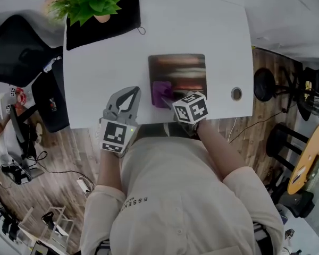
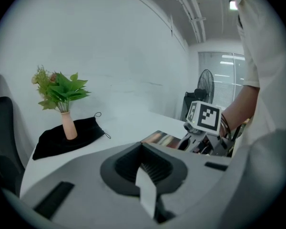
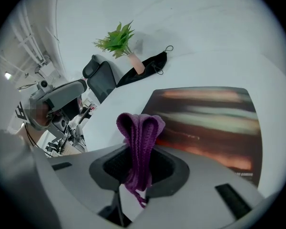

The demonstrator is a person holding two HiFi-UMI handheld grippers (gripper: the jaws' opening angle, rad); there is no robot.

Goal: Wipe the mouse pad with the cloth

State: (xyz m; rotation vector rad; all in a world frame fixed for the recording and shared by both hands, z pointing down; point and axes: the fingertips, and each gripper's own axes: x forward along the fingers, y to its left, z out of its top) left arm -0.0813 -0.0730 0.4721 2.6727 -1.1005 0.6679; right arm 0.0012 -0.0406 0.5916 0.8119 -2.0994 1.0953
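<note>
Right gripper (image 1: 169,99) has its jaws clamped on the middle of a folded purple knitted cloth (image 3: 138,132), with the fold poking out past the jaws. The cloth is over the near left corner of the dark rectangular mouse pad with its streaky reddish print (image 1: 183,70), which lies flat on the white table (image 1: 218,31). I cannot tell whether fabric is touching the pad.

To wipe well, I'd tip the gripper so the fold lies flat and press lightly. Then sweep overlapping straight strokes toward the far edge, with the hard jaw tips held off the surface.

Left gripper (image 1: 128,94), jaws pressed together on nothing, sits just left of the pad. It's handy for pinning that edge if the pad slides.
</note>
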